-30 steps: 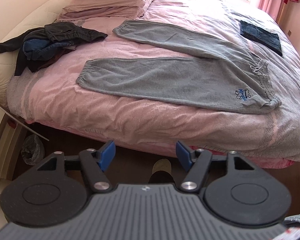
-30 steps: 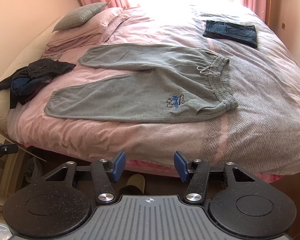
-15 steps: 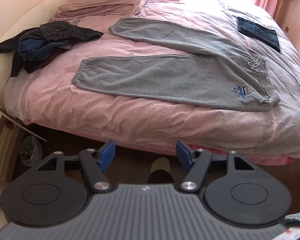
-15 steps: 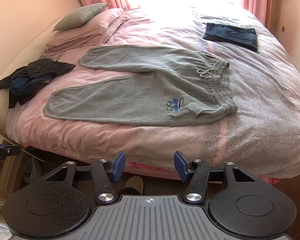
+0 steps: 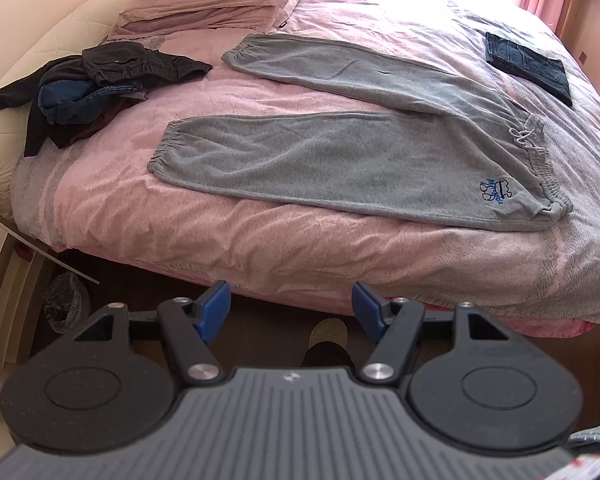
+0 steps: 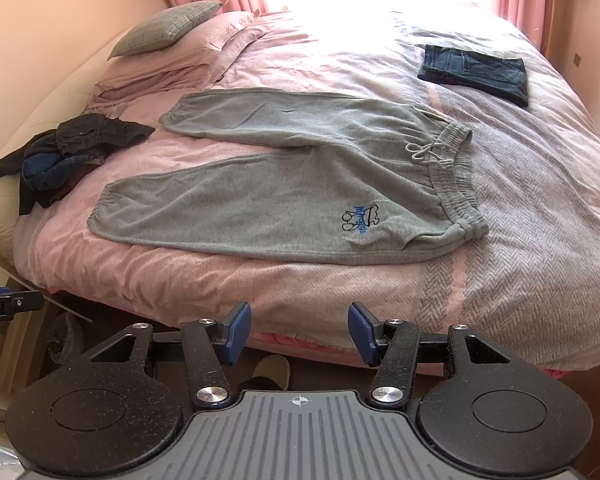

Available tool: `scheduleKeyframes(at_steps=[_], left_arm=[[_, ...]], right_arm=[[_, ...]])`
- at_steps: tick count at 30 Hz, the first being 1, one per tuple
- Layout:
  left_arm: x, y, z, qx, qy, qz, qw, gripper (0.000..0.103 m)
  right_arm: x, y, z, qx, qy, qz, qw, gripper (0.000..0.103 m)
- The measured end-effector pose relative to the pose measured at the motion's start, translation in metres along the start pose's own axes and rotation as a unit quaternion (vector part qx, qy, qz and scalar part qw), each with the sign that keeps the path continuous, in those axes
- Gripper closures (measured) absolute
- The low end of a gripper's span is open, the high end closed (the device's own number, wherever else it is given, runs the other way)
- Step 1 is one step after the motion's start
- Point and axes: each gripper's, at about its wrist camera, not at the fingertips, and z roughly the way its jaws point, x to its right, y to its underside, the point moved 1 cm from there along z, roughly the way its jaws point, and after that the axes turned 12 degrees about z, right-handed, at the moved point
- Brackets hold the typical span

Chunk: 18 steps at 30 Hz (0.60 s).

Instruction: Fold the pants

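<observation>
Grey sweatpants lie flat on the pink bed, legs spread apart toward the left, waistband with a white drawstring at the right, a blue logo near the hip. My left gripper hangs open in front of the bed's near edge, off the fabric, in line with the near leg. My right gripper is open too, just short of the bed edge, below the hip part of the pants. Neither holds anything.
A heap of dark clothes lies at the bed's left side. Folded blue jeans sit at the far right. Pillows are at the head. A slipper is on the floor below the grippers.
Both grippers have moved closer to the bed and slightly up; the pants appear larger and lower in the views. The pants themselves have not moved.
</observation>
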Motion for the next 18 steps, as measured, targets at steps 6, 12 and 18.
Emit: scheduleKeyframes(at_steps=[6, 12, 18], left_arm=[[-0.001, -0.011, 0.009, 0.003, -0.001, -0.003, 1.0, 0.038], [-0.013, -0.042, 0.039, 0.018, -0.006, 0.0, 0.9998, 0.036], [-0.024, -0.105, 0.1, 0.041, 0.009, 0.029, 0.9987, 0.034]], right_arm=[[0.011, -0.011, 0.013, -0.003, -0.009, 0.008, 1.0, 0.052], [0.044, -0.038, 0.034, 0.031, -0.024, 0.056, 0.998, 0.052], [0.109, -0.093, 0.085, 0.081, -0.063, 0.126, 0.987, 0.052]])
